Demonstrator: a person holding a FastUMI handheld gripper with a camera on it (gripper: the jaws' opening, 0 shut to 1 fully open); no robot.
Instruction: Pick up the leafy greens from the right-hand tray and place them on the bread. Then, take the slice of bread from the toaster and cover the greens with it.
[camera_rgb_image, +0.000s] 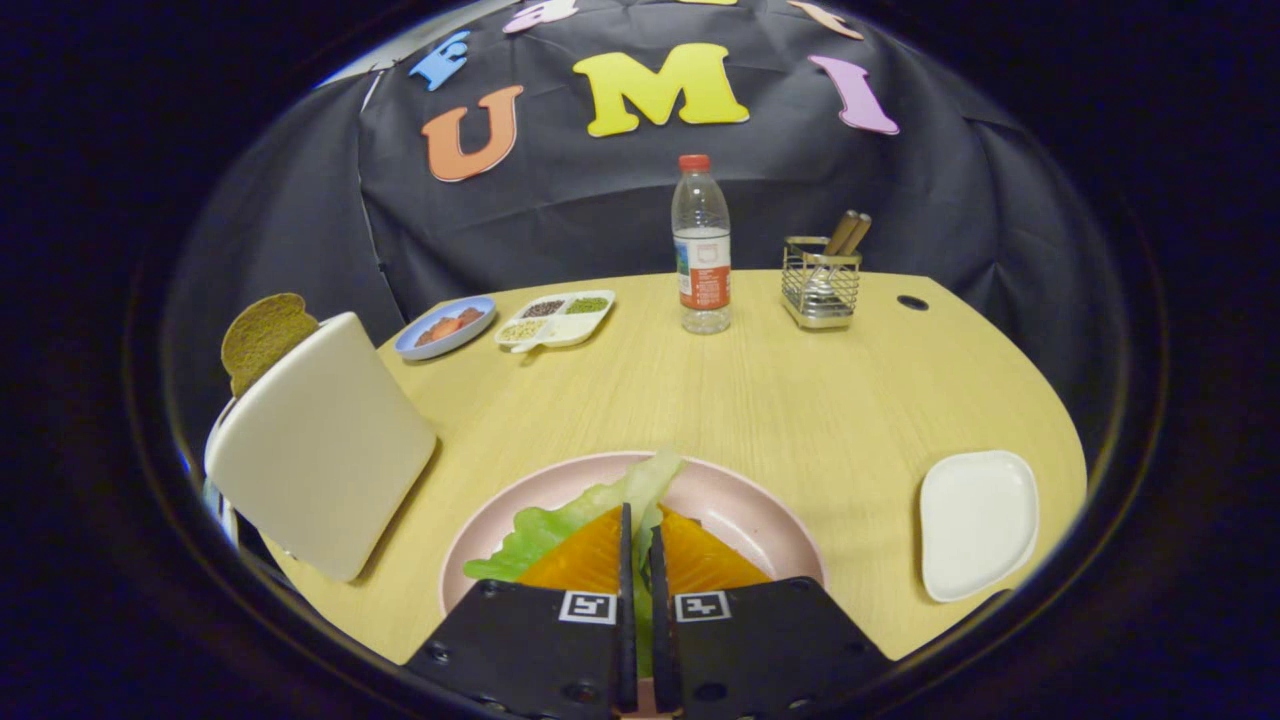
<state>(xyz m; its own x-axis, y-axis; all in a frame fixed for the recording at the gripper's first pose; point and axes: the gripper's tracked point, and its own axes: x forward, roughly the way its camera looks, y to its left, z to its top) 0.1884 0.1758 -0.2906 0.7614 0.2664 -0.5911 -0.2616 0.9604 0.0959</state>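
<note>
On the left stands the toaster (320, 445), and the slice of bread (262, 335) for the second step sticks up from its top, so this step is not yet done. Behind it, further on the table (800, 400), lie a small blue dish (445, 326) and a divided tray (556, 318) with grains; they seem to have no part in the task. In the middle, just under the fingers, is the pink plate (740, 510) with the orange bread (690, 560), and the leafy greens (590, 510) lie across it, with one end reaching beyond the bread toward the far rim. The gripper (638, 545) is nearly closed, with only a narrow gap, and a strip of the greens runs between the fingers; it appears to pinch the leaf, so the greens are over the bread but probably not released. A bottle (701, 245) and a wire holder (821, 283) stand at the back. On the right, the white tray (978, 525) has nothing on it, which agrees with the first step being almost complete.
</note>
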